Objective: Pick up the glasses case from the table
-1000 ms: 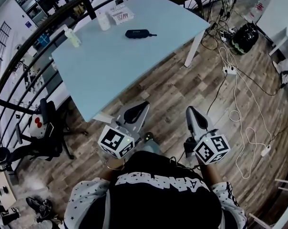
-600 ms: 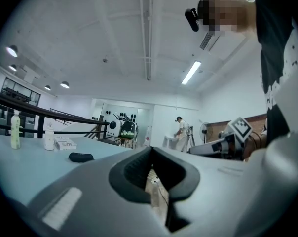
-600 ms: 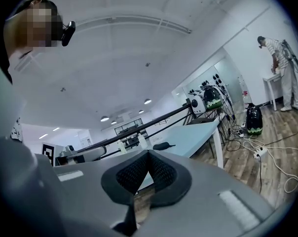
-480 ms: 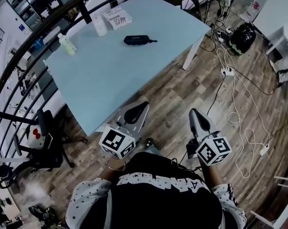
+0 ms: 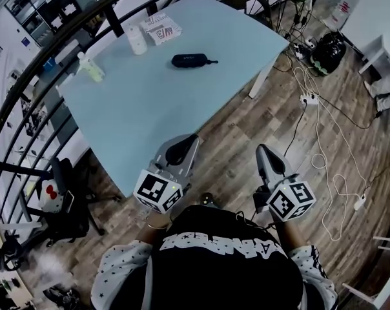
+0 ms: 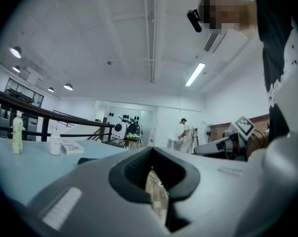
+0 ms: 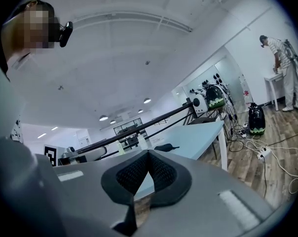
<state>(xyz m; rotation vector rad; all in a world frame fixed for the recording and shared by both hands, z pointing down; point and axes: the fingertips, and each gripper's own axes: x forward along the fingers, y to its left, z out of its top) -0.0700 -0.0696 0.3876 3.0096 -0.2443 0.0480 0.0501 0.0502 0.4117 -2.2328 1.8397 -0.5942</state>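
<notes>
One black oval glasses case point(image 5: 190, 60) lies on the pale-blue worktop point(image 5: 150, 108) over wood-plank floor point(image 5: 246, 118); my left gripper point(image 5: 188, 141) and right gripper point(image 5: 262, 151) hang well short, fingers clenched, empty.

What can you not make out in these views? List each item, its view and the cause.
- White box print, head view: too small to read.
- Glasses case, left gripper view: mostly hidden behind the left gripper.
- Yellowish bottle label, head view: too small, blurred.
</notes>
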